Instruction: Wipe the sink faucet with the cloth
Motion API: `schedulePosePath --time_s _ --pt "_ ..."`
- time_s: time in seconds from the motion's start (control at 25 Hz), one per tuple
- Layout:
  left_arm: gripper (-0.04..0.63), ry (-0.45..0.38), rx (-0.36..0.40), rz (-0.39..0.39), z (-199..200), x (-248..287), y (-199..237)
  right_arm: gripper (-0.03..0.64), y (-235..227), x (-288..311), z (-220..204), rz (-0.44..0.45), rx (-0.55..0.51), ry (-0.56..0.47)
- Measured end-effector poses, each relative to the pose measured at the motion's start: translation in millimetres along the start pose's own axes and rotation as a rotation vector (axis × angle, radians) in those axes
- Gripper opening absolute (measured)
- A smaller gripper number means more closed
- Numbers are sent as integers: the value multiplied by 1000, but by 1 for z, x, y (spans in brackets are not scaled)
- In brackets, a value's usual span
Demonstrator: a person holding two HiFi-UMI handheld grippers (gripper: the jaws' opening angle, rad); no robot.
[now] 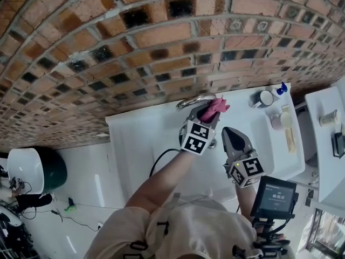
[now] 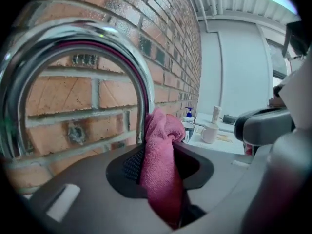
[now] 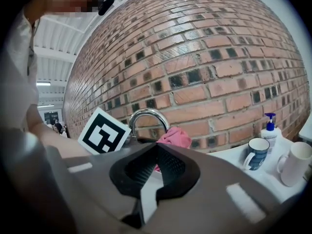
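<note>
A chrome arched faucet (image 1: 193, 100) rises at the back of the white sink (image 1: 141, 139), against the brick wall. My left gripper (image 1: 211, 114) is shut on a pink cloth (image 1: 217, 107), whose bunched top lies against the right end of the spout. In the left gripper view the cloth (image 2: 161, 165) stands between the jaws and touches the faucet's (image 2: 127, 52) right leg. My right gripper (image 1: 233, 138) hovers over the basin just right of the left one. Its fingertips meet with nothing between them. From the right gripper view (image 3: 156, 146), the faucet (image 3: 146, 116) and cloth (image 3: 175, 137) lie just ahead.
On the ledge to the right of the faucet stand a blue mug (image 3: 255, 153), a white mug (image 3: 295, 164) and a pump bottle (image 3: 269, 129). The brick wall (image 1: 161, 31) is close behind. A small screen (image 1: 275, 195) hangs by my right hand.
</note>
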State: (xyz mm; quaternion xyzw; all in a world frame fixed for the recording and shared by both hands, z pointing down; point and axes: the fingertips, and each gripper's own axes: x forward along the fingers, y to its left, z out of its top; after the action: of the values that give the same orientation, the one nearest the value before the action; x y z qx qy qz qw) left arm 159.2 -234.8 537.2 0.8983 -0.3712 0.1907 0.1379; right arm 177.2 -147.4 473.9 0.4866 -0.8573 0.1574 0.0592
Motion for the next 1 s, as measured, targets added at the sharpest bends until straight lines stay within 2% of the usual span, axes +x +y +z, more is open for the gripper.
schedulePosePath --time_s 0.08,0.2,0.44,0.68,0.88,1.0 --pt "132 1 33 3 -1 1 -1 -11 -4 1 0 -6 4 4" --pt "132 -24 11 0 6 -9 -1 -10 -2 3 1 1 3 7" --pt "132 -149 80 12 41 -78 -4 -9 20 3 11 38 -30 -6" --pt "132 -233 105 155 53 -168 23 -11 62 7 18 104 -64 -27" --pt "132 -236 93 278 31 -233 46 -11 110 8 14 189 -96 -21" --pt "133 -216 80 340 1 -270 57 -10 140 7 7 239 -113 -9"
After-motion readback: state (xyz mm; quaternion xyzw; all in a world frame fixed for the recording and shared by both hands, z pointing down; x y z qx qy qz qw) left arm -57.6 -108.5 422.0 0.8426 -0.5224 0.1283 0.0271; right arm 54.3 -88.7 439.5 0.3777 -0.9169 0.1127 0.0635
